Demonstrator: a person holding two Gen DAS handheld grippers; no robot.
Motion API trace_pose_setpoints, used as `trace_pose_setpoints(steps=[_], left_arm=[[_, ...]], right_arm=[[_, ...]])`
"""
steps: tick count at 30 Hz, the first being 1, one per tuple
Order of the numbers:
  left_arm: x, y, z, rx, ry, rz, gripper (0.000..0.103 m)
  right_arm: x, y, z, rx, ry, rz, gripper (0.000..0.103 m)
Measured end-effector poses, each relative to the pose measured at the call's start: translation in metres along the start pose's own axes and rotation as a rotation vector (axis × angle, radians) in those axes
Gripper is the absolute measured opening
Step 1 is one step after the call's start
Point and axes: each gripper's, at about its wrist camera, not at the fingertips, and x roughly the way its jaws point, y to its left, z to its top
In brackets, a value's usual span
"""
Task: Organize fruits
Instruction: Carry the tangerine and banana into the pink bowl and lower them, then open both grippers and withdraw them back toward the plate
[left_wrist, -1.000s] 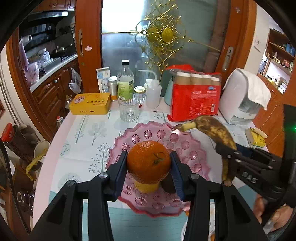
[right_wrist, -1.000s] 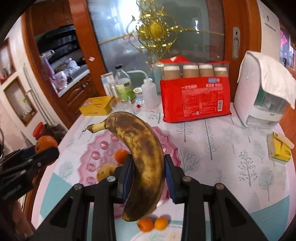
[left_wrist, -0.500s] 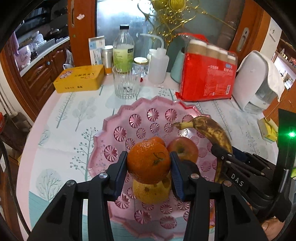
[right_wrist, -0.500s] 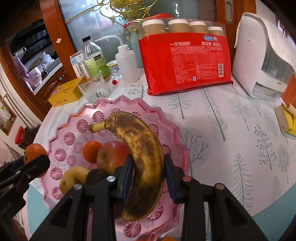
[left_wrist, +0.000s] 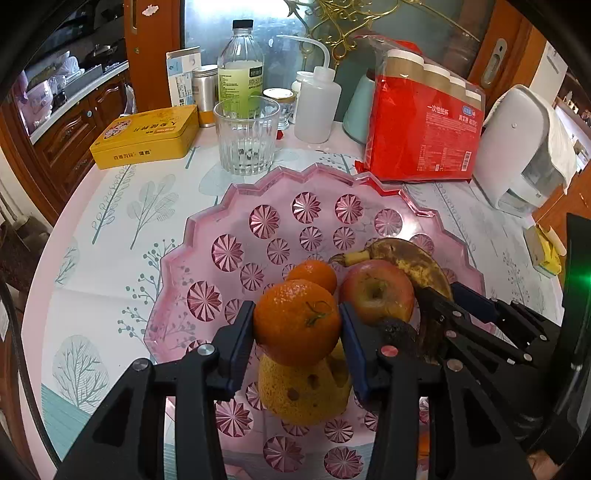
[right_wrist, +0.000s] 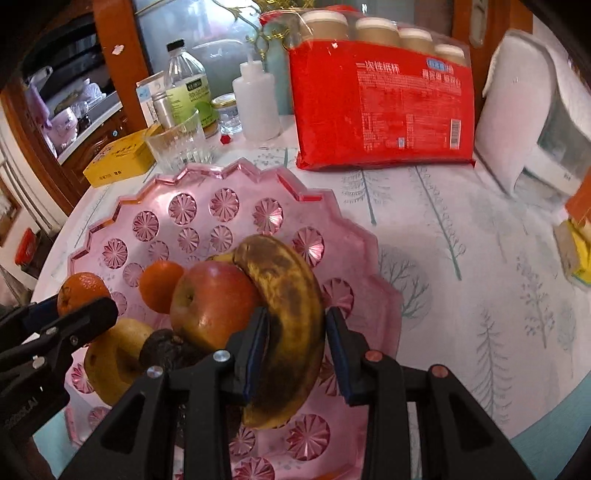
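Wooden cabinets and a frosted glass door close off the background behind a round desk (left_wrist: 110, 206) covered with a tree-printed cloth.

At the lower centre of the left wrist view, the left tool (left_wrist: 297, 334) pinches an orange (left_wrist: 297, 321) between its blue pads, holding it over the pink tray (left_wrist: 229, 206), directly above a yellow, pitted fruit (left_wrist: 303, 391) lying in the tray. Just beyond sit a second orange (left_wrist: 314, 271) and a red apple (left_wrist: 376, 291), and a dark fruit (left_wrist: 400, 334) lies beside the apple at centre right.

In the right wrist view, the right tool (right_wrist: 293, 349) at lower centre pinches a heavily browned banana (right_wrist: 284, 314) around its middle; the banana curves upright, its stem end touching the top of the apple, its lower tip hanging over the tray floor. The left tool appears at the left edge of this view with its orange.

Beyond the tray's far rim, in the upper part of the left wrist view, stand a ribbed glass (left_wrist: 245, 136), a yellow tin (left_wrist: 147, 136), a clear bottle (left_wrist: 240, 70), a white squeeze bottle (left_wrist: 317, 107) and a red pack of paper cups (left_wrist: 421, 129). A white appliance (left_wrist: 517, 147) sits at the upper right.
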Motion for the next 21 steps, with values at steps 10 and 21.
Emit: trace_pose_setpoints(steps=[10, 21], left_arm=[[-0.004, 0.000, -0.002, -0.001, -0.011, 0.033, 0.069], [-0.014, 0.006, -0.008, -0.044, 0.011, 0.051, 0.082]], right_arm=[[-0.008, 0.005, -0.007, -0.051, -0.018, -0.008, 0.054], [-0.023, 0.003, -0.018, -0.029, -0.022, 0.034, 0.057]])
